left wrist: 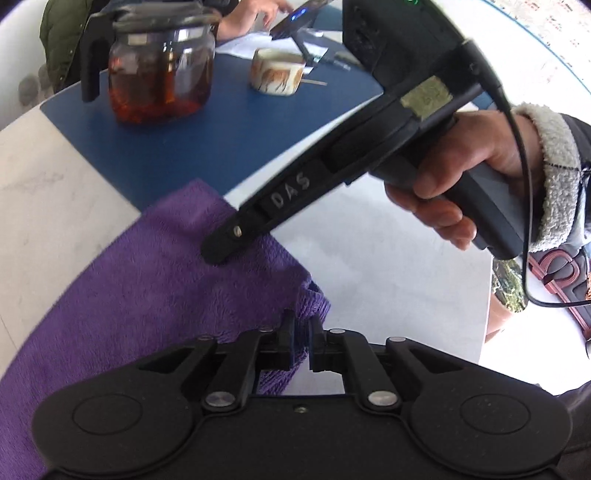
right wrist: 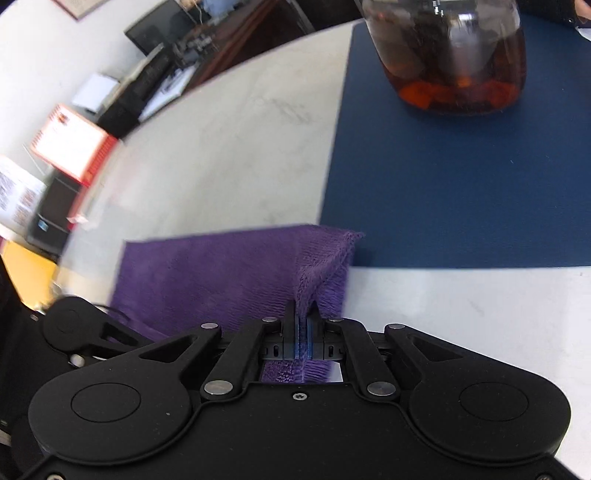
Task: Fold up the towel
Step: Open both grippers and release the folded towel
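Purple towel (right wrist: pixel 207 273) on table, right claw (right wrist: pixel 303 325) pinching its corner, left claw (left wrist: pixel 303 328) slightly parted around its edge.

Office or meeting room with a tea setting. White table (right wrist: pixel 229 147) with blue mat (right wrist: pixel 461 192) at centre; glass teapot (left wrist: pixel 162 70) of dark tea at 11 o'clock in left wrist view, ceramic cup (left wrist: pixel 279 72) at 12, papers and a propped phone (left wrist: pixel 295 18) beyond, a seated person's hand (left wrist: pixel 255 14) beside them. In right wrist view, at 10 o'clock, dark desk with monitor (right wrist: pixel 155 26), stacked boxes (right wrist: pixel 74 144), wall notices.
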{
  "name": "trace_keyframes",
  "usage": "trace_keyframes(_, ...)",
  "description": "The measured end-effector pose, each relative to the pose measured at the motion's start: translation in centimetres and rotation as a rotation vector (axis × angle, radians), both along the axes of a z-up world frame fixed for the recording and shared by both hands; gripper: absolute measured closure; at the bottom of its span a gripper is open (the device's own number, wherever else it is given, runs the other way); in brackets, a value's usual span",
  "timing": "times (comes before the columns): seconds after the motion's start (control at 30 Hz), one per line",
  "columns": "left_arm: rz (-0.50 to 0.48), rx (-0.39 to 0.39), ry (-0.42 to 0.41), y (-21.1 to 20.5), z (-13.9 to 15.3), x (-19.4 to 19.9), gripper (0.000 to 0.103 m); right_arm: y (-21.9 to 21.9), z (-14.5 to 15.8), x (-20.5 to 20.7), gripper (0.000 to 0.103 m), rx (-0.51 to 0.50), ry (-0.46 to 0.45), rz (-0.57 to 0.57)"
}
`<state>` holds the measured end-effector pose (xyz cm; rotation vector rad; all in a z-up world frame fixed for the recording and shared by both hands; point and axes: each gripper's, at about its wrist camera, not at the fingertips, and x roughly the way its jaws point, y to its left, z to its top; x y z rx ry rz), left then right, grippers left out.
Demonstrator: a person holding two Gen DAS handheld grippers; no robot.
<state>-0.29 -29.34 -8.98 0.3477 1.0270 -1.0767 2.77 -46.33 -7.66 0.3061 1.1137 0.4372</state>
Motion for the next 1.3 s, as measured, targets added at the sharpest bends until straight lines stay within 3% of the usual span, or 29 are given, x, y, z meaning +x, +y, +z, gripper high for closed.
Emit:
trace_keyframes(0.17, -0.017, -0.004, -0.009, -0.2, 0.5, -1.6, 0.074, 1.1, 0.5, -0.8, 0.099, -0.095, -0.048, 0.035)
trace_keyframes(0.47, -0.025, -0.012, -0.029, 1.1, 1.4, -3.7, 0.074, 3.0, 2.1, -2.4, 0.079, -0.355, -0.154, 0.102)
trace_keyframes(0.6, 0.024, -0.018, -0.059, 4.1, 2.8, -4.4, 0.073, 2.9, 2.5, -3.8, 0.075, -0.475, -0.191, 0.083)
trace_keyframes(0.7, 0.115, -0.019, -0.083, 8.3, 4.3, -4.9, 0.072, 2.3, 3.3, -4.9, 0.075, -0.507, -0.216, 0.026)
trace_keyframes(0.8, 0.286, 0.011, -0.122, 13.1, 5.2, -4.3, 0.072, 2.6, 4.4, -5.7, 0.075, -0.496, -0.254, -0.006)
trace_keyframes(0.93, 0.527, 0.05, -0.125, 18.8, 5.6, -2.4, 0.072, 5.1, 5.2, -6.5, 0.075, -0.444, -0.302, 0.044)
trace_keyframes(1.03, 0.617, 0.052, -0.156, 20.1, 5.2, -0.7, 0.072, 8.2, 4.8, -6.8, 0.075, -0.44, -0.315, 0.114)
trace_keyframes(1.13, 0.585, 0.09, -0.211, 19.5, 4.4, -0.2, 0.072, 10.3, 3.9, -6.5, 0.075, -0.44, -0.325, 0.151)
trace_keyframes(1.2, 0.514, 0.152, -0.259, 18.2, 2.8, -0.8, 0.072, 11.4, 3.3, -6.7, 0.075, -0.456, -0.322, 0.177)
trace_keyframes(1.3, 0.382, 0.215, -0.425, 17.7, 0.3, -4.2, 0.072, 12.2, 2.2, -7.5, 0.075, -0.513, -0.322, 0.224)
